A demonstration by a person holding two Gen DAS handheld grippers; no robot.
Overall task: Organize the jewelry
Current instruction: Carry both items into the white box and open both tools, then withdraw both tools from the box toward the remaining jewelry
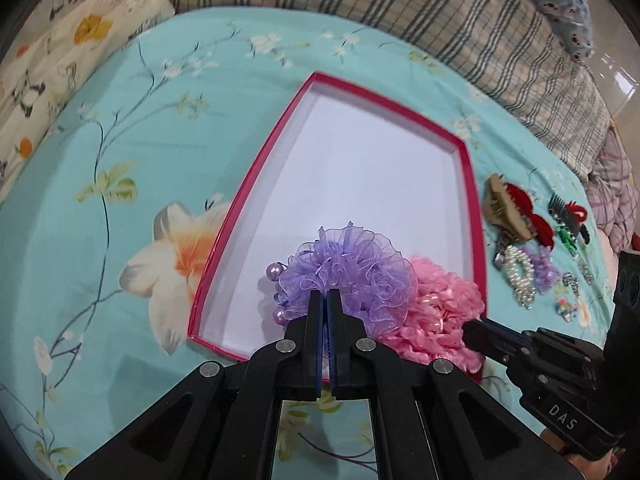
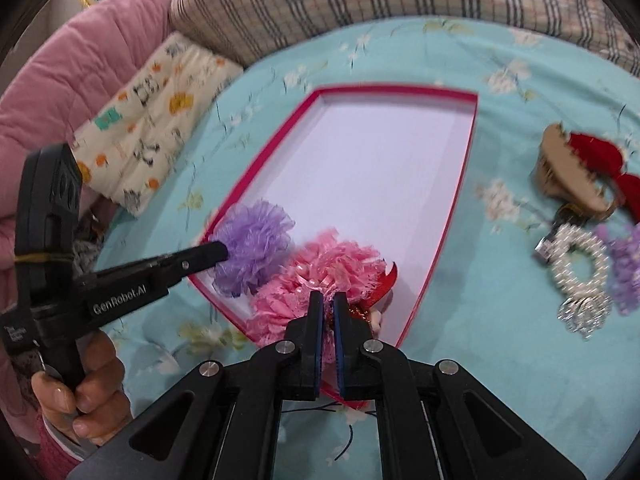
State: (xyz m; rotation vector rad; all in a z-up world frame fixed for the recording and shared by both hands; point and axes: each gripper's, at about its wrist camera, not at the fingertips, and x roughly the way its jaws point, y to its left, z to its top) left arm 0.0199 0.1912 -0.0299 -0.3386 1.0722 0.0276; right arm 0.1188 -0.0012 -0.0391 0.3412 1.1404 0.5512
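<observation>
Both claws seemingly clamped

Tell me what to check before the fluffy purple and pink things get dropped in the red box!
1. Left tongs shut on the purple scrunchie: ok.
2. Right tongs shut on the pink scrunchie: ok.
3. Both scrunchies over the near end of the red box: ok.
4. White box floor ahead bare, room to set them down: ok.
5. Pink scrunchie fully inside the rim: cannot tell, part of it hangs over the near edge.
6. Remaining pile of hair clips out of the way, on the sheet right of the box: ok.
</observation>
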